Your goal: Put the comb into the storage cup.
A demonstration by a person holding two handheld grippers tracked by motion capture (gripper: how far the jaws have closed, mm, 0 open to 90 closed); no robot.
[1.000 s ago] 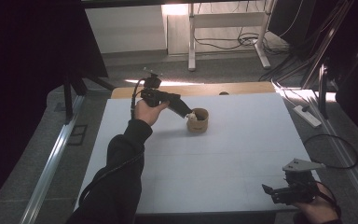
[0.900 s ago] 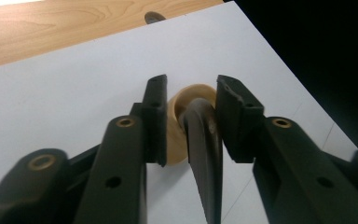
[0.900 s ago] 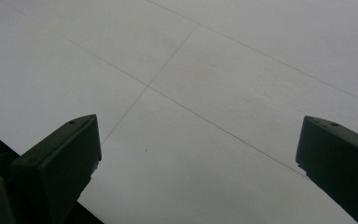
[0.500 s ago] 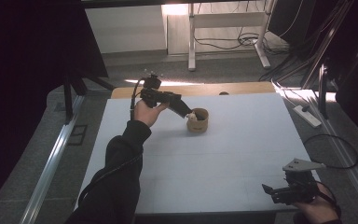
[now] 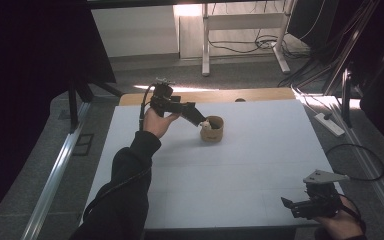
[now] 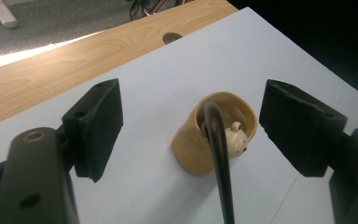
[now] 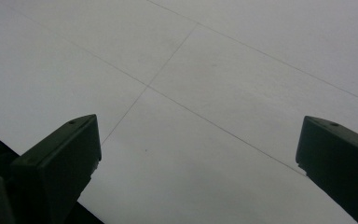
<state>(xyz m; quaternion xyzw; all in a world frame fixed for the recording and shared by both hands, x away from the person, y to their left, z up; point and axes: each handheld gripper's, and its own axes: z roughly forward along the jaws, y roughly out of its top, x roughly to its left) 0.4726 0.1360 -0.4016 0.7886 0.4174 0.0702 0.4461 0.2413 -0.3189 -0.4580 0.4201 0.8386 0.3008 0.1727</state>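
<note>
A tan cup [image 6: 200,149] [image 5: 213,129] stands on the white table toward the back. Inside it leans a thin black handle [image 6: 218,154] with a small cream bear head [image 6: 236,139] [image 5: 206,125] at the rim. My left gripper [image 6: 191,109] [image 5: 199,118] hovers just left of and above the cup, pointing down at it. Its jaws have just been opening and stand wide apart; the handle rises between them in the left gripper view, touched by neither pad. My right gripper [image 7: 198,140] [image 5: 289,205] rests open near the table's front right corner, nothing between its jaws.
A wooden strip [image 6: 65,60] with a round hole [image 6: 170,37] runs along the table's far edge. Cables and desk legs lie on the floor beyond. A power strip [image 5: 329,125] sits off the table's right side. Faint lines cross the white surface [image 7: 205,70].
Both hands hold their places and the cup has not moved. The high view is too coarse to show the left jaws spreading.
</note>
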